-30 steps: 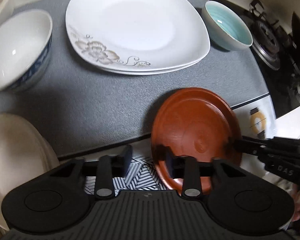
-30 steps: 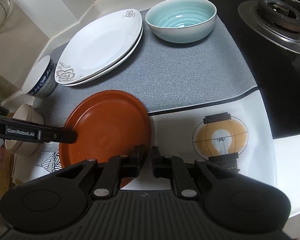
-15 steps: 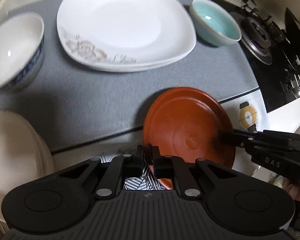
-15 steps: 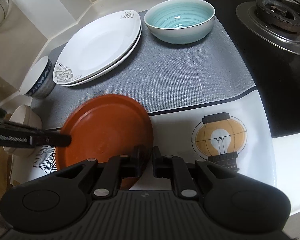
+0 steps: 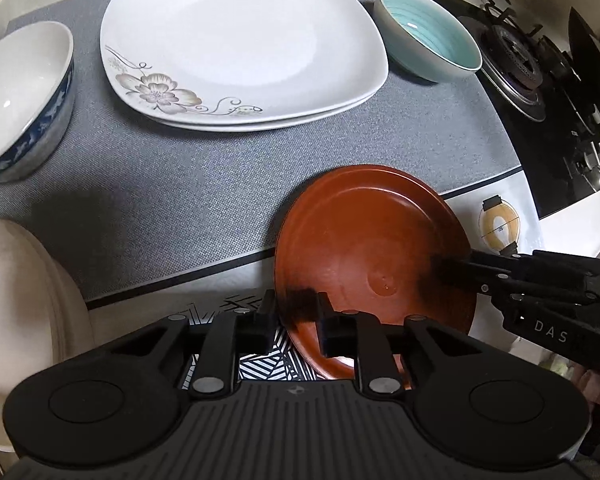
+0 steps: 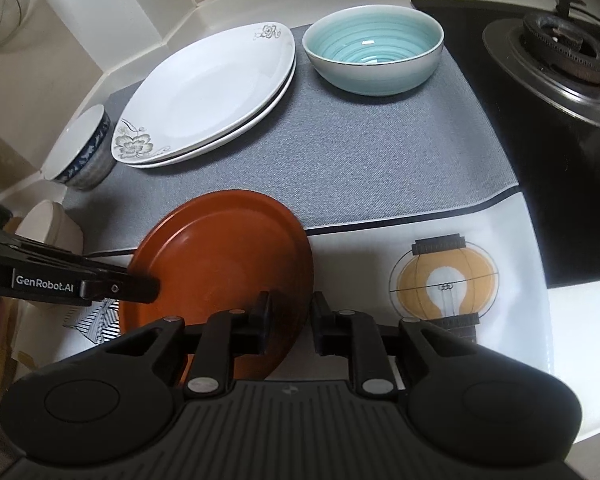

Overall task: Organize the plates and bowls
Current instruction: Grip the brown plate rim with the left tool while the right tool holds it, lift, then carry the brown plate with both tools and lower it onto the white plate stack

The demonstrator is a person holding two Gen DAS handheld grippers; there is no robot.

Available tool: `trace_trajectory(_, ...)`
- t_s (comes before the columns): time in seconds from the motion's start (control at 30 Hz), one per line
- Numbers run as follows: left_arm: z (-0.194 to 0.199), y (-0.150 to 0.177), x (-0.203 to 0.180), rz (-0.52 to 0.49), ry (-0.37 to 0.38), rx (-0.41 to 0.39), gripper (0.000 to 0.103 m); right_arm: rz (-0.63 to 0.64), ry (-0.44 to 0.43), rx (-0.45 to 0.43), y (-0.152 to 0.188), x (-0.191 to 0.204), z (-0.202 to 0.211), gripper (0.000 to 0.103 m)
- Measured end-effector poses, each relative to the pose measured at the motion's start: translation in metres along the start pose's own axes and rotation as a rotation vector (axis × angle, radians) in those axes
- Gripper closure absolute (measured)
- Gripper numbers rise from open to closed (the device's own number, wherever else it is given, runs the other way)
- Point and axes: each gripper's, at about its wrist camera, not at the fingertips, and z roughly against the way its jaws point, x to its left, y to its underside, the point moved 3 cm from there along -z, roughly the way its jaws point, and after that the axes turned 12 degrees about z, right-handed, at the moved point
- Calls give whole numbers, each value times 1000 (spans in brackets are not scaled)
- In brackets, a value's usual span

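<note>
A red-brown plate sits tilted near the front of the counter, also in the right wrist view. My left gripper has its fingers a little apart astride the plate's left rim. My right gripper is partly open around the plate's right rim. Two stacked white flowered plates lie on the grey mat. A teal bowl stands to their right, a blue-patterned white bowl to their left.
A cream dish lies at the front left edge. A gas hob is at the right. A white mat with a bulb print lies under the front right. A wall corner runs behind the plates.
Both grippers have opened a little around the red-brown plate's rim. The plate has shifted slightly and sits tilted between them.
</note>
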Motion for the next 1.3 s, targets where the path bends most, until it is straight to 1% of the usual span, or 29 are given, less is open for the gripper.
trace_trajectory(0.03, 0, 0, 0, -1, -3, -2, 85, 9, 14, 2, 1, 0, 0, 92)
trace_trajectory(0.07, 0, 0, 0, 5, -3, -1, 85, 15, 22, 3, 1, 0, 0, 93)
trace_trajectory(0.17, 1, 0, 3, 37, 10, 27, 89, 4, 22, 3, 2, -1, 1, 94)
trace_trajectory(0.23, 5, -1, 7, 60, 32, 42, 92, 2, 28, 3, 2, -1, 4, 95)
trace_trajectory(0.4, 19, -4, 15, 81, 65, 29, 93, -19, 10, -14, 0, -1, 10, 95)
trace_trajectory(0.53, 25, -8, 17, 70, 55, 13, 93, -24, 3, -22, -3, 2, 15, 95)
trace_trajectory(0.7, 44, -11, 14, 12, 14, -45, 93, -35, -6, -42, -12, 4, 24, 95)
trace_trajectory(0.93, 68, -22, 1, -35, -2, -124, 92, -31, -4, -106, -35, 8, 50, 95)
trace_trajectory(1.07, 76, -31, -3, -39, 0, -145, 92, -17, 2, -143, -52, 10, 62, 95)
trace_trajectory(1.3, 88, -50, -3, -35, -6, -181, 92, -4, 4, -186, -82, 11, 67, 94)
